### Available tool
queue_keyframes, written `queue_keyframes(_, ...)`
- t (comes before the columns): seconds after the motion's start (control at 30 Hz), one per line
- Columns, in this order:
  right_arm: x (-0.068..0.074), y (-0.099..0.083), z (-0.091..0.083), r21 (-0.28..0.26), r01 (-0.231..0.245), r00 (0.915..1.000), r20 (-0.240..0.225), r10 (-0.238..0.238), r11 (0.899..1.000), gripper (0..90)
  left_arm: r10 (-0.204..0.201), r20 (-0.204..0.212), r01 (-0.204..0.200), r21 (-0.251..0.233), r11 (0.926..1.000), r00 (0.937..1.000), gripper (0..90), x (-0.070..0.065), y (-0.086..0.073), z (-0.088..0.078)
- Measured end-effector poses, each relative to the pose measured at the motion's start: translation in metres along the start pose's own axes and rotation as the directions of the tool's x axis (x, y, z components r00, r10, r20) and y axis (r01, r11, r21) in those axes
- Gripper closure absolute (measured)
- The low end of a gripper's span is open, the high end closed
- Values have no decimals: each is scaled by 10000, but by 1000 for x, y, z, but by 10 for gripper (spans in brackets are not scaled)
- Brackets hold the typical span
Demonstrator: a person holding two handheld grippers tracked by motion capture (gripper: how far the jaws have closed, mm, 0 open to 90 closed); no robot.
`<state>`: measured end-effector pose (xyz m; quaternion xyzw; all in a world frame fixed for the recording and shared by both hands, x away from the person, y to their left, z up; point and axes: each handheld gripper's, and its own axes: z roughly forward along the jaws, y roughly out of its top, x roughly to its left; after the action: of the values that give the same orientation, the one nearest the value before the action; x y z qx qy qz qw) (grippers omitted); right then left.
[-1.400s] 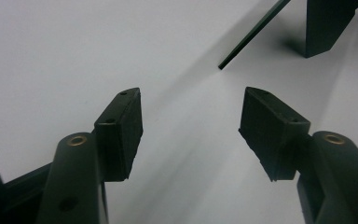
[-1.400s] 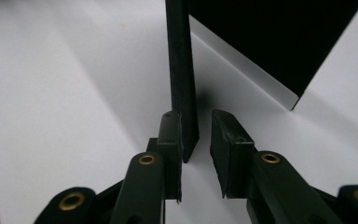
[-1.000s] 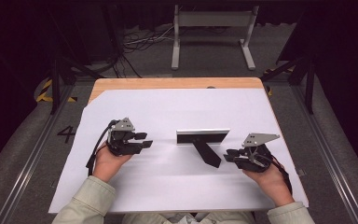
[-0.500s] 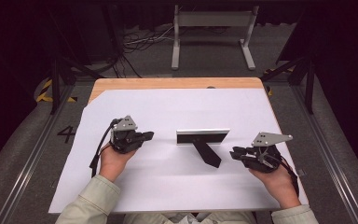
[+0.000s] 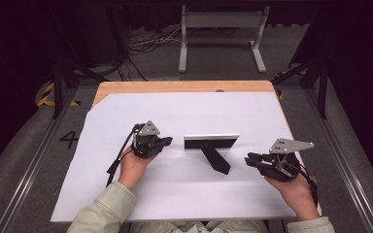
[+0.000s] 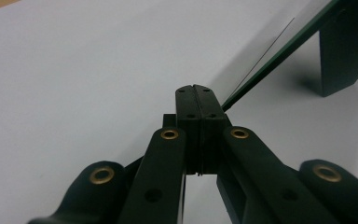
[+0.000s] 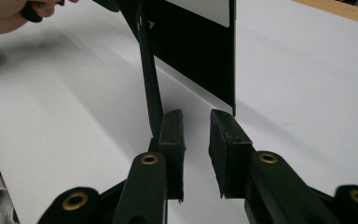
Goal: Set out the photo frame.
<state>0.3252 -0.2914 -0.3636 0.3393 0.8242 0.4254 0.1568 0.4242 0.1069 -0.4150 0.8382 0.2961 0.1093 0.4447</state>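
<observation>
The picture frame (image 5: pixel 211 142) stands upright near the middle of the white sheet (image 5: pixel 184 199) that covers the tabletop (image 5: pixel 175 86), propped on a flat black easel leg (image 5: pixel 214 159) that slants toward me. It is a thin, wide rectangle: a pale border along its top and a dark, matte face below, with straight edges and sharp corners. In the left gripper view its rim (image 6: pixel 279 58) reads as a slim, dark green line. My left gripper (image 5: pixel 165 141) points at the frame's left end, just beside it; its black jaws have just been closing and are now pressed together with nothing between them. My right gripper (image 5: pixel 248 159) sits to the frame's right, its jaws slightly apart and empty, their pads (image 7: pixel 172 140) ribbed and dull.
</observation>
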Motion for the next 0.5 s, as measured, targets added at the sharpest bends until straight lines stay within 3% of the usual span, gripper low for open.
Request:
queue_keyframes(0.33,-2,-4,-8,-13,-151,9997,194,152,9999,752,-490,238,484,264,9985,9985,900,4,-1,20)
queue_keyframes(0.5,-4,-6,-13,-83,-241,9990,380,244,9997,751,-459,77,456,360,9983,9989,900,3,0,25)
